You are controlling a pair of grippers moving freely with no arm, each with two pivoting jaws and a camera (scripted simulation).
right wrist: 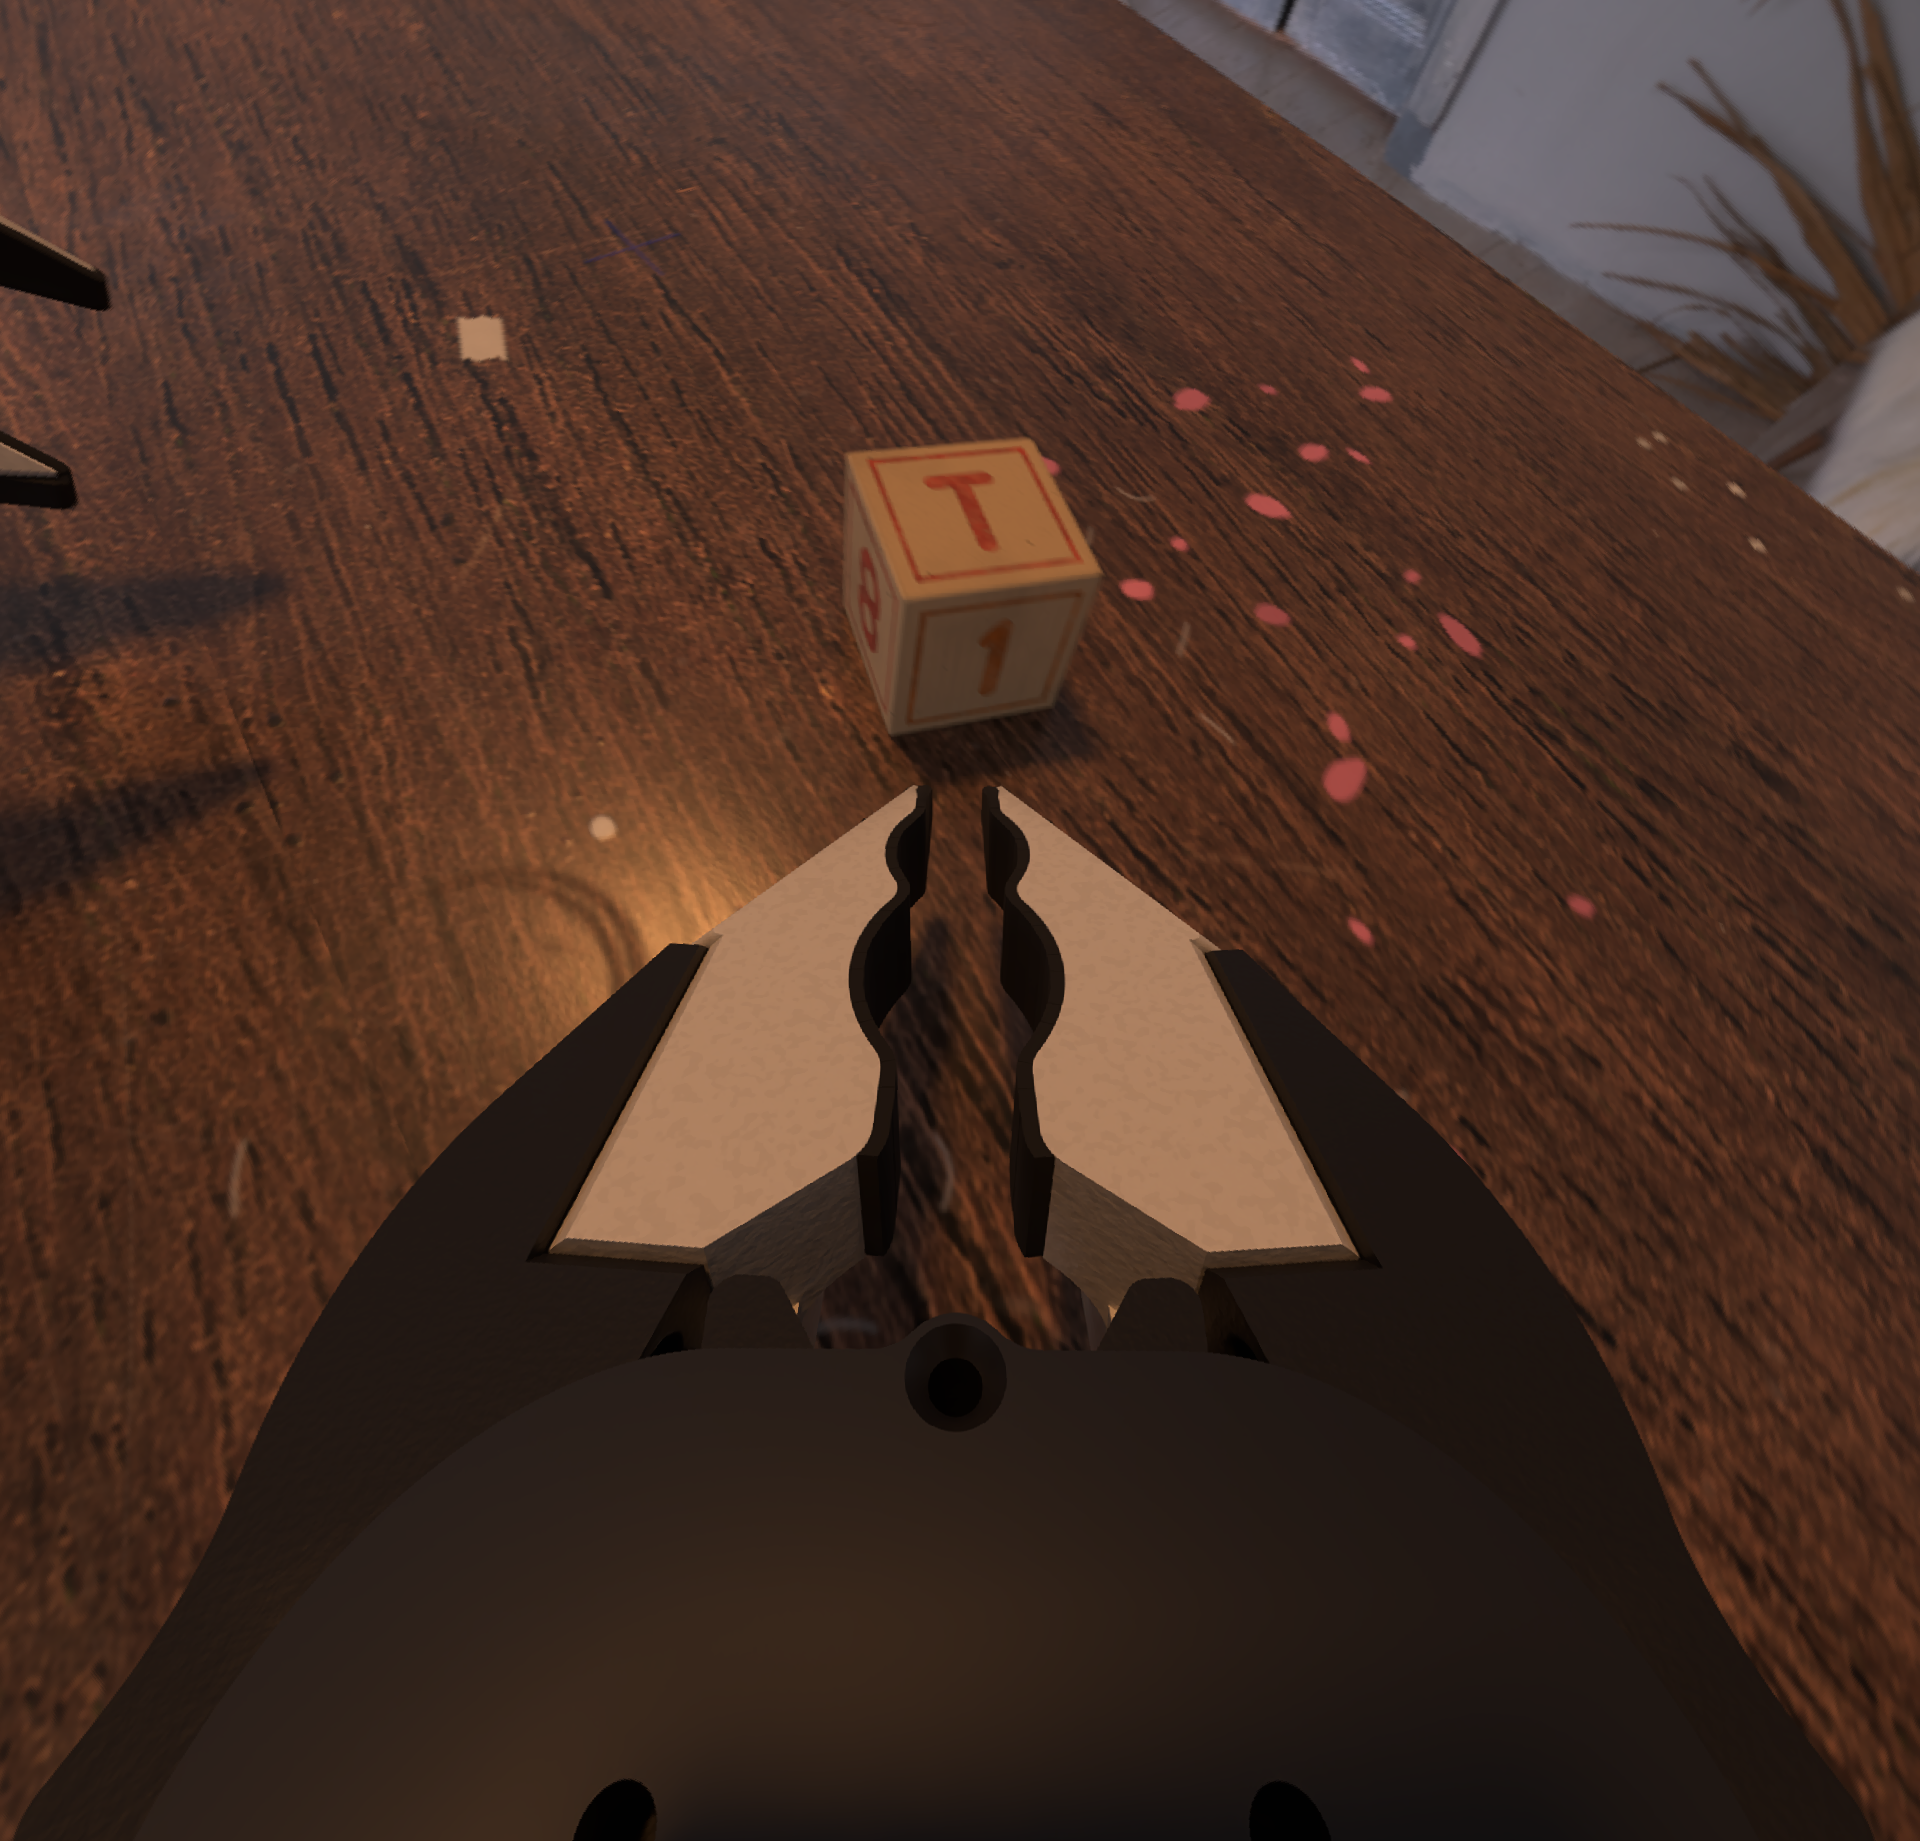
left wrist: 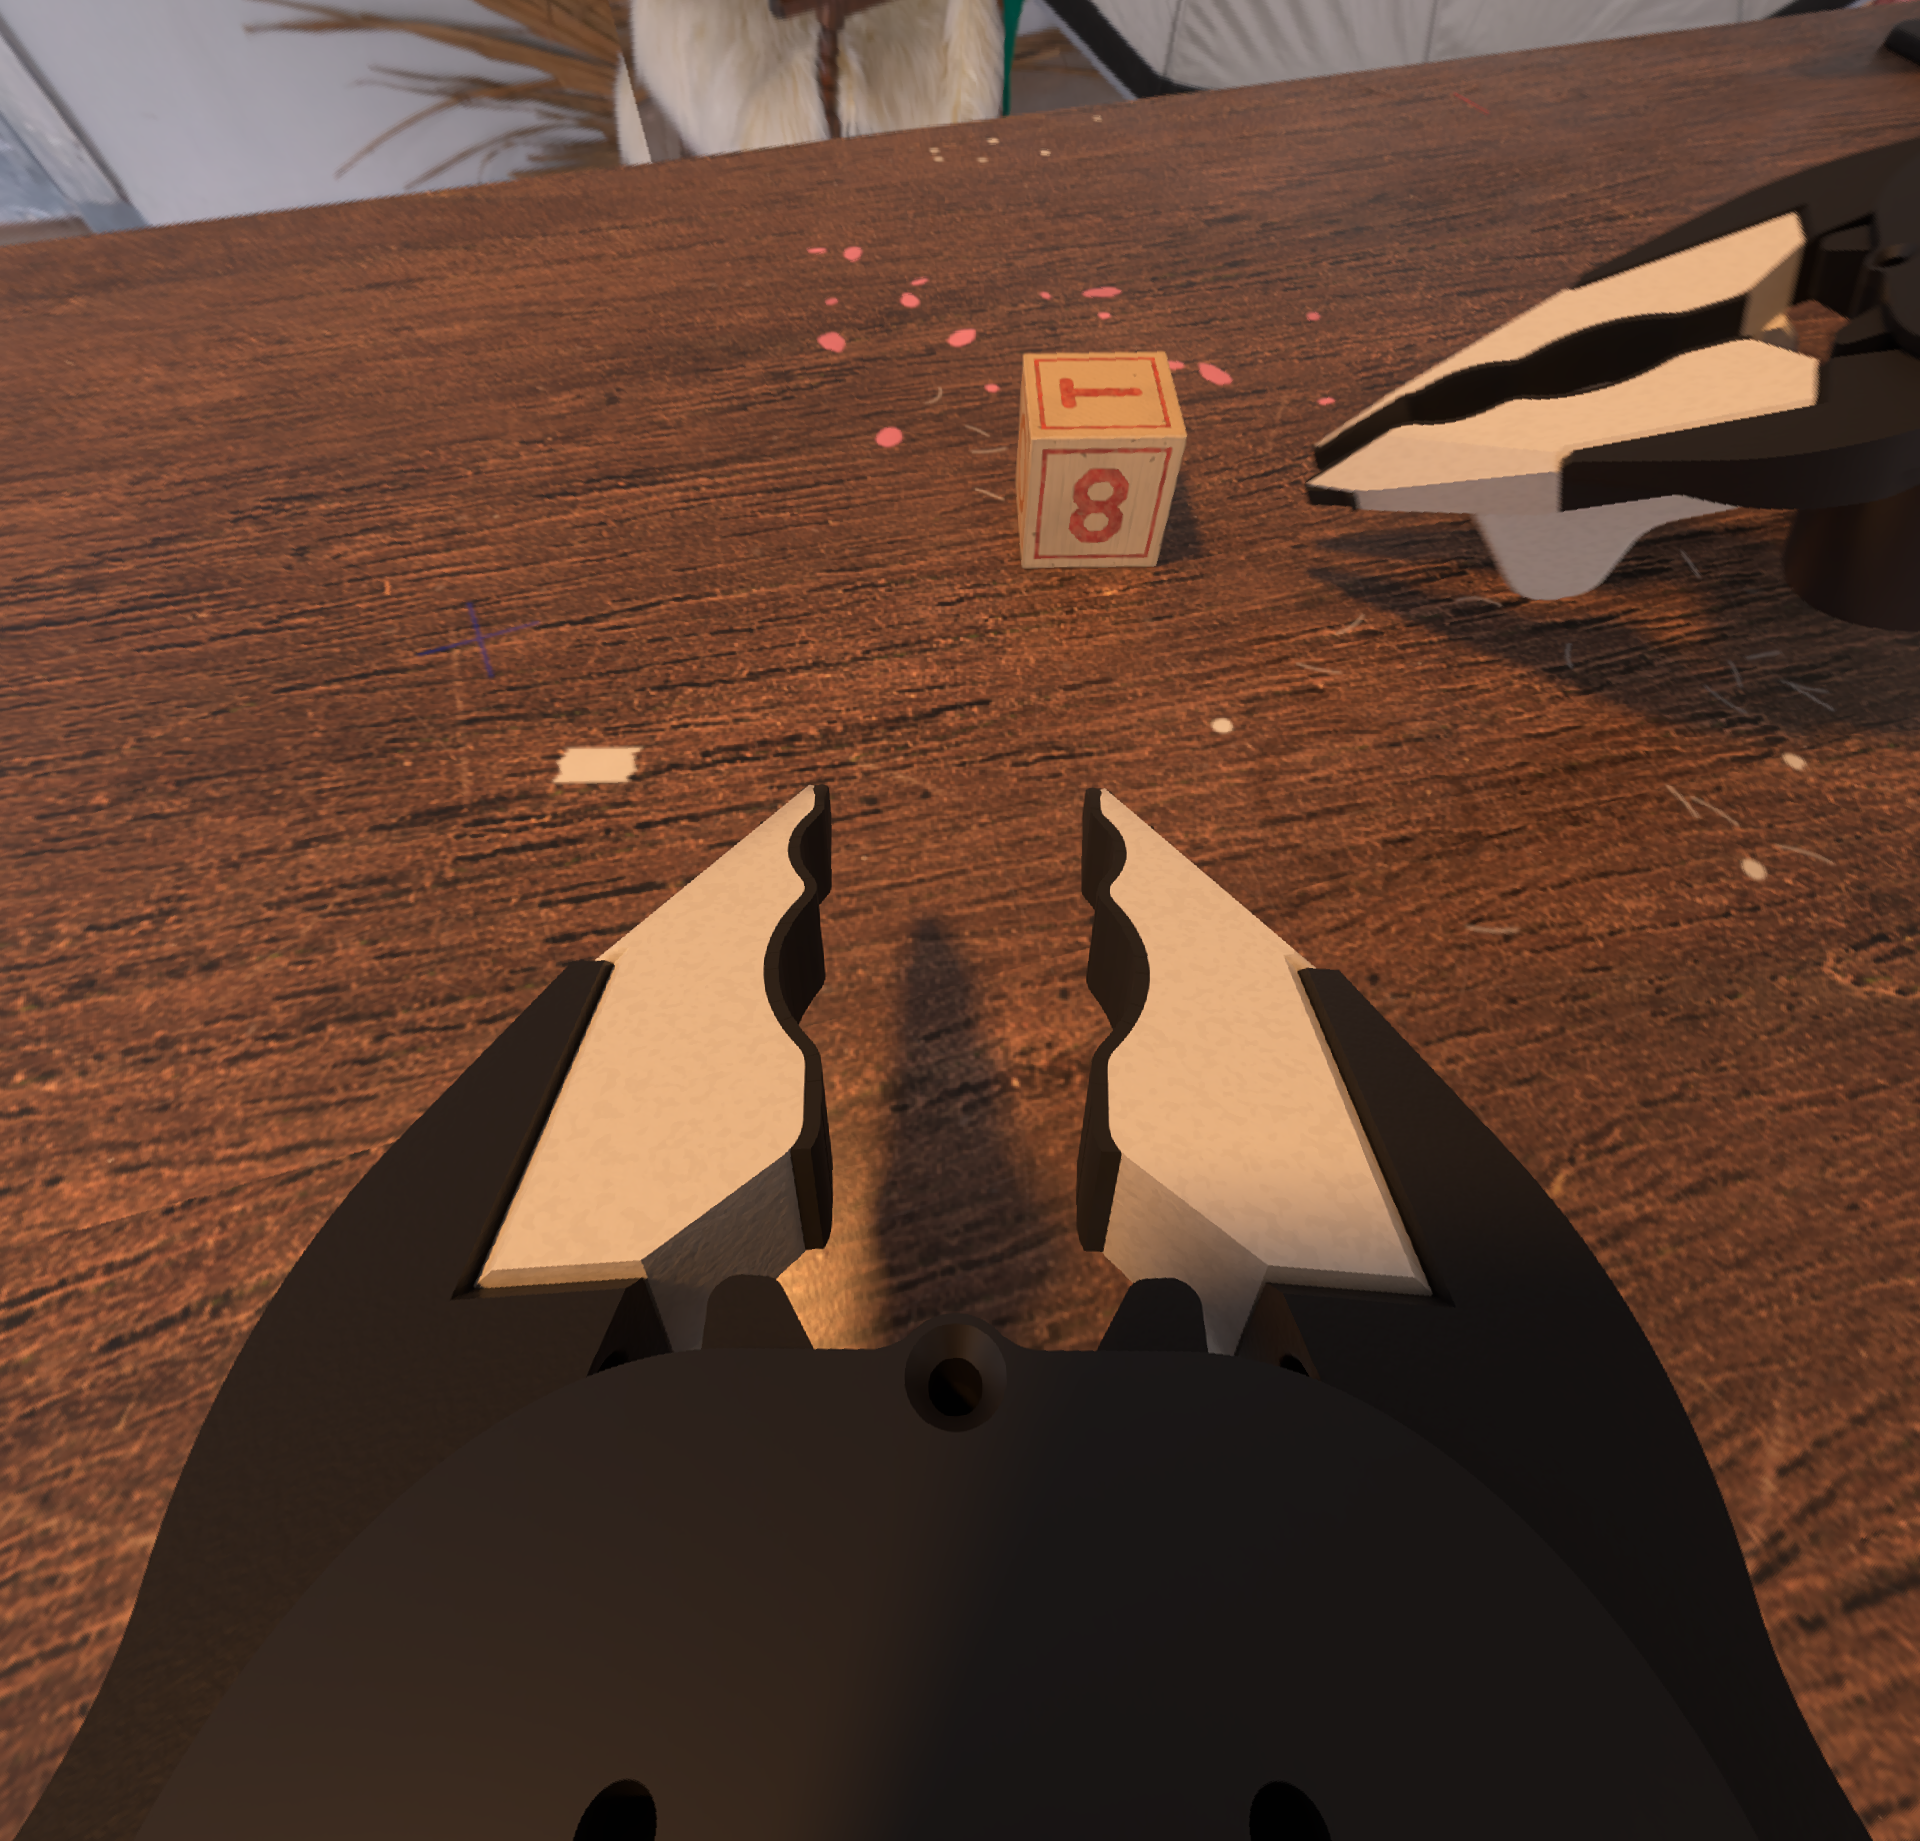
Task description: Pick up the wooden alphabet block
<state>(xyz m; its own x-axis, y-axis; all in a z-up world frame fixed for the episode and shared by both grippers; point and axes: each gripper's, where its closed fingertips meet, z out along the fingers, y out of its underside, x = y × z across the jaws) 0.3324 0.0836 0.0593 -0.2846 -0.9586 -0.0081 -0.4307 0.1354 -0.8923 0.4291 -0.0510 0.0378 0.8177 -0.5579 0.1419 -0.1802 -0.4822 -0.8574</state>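
The wooden alphabet block [left wrist: 1099, 461] stands on the dark wooden table [left wrist: 364, 461], pale with red-framed characters on its faces. My left gripper [left wrist: 956, 804] is open and empty, low over the table, well short of the block, which lies ahead and slightly right. My right gripper [right wrist: 956, 804] is empty, its jaws only narrowly apart, its tips just short of the block [right wrist: 971, 586]. It also shows in the left wrist view [left wrist: 1325, 472], right of the block. The left gripper's fingertips [right wrist: 62, 290] show at the right wrist view's left edge.
Pink paint spots [left wrist: 831, 342] dot the table around and beyond the block. A small pale square patch [left wrist: 595, 765] lies left of the left gripper. The table's far edge [left wrist: 727, 165] runs behind the block, with a fur-covered chair [left wrist: 727, 35] and dried grass beyond.
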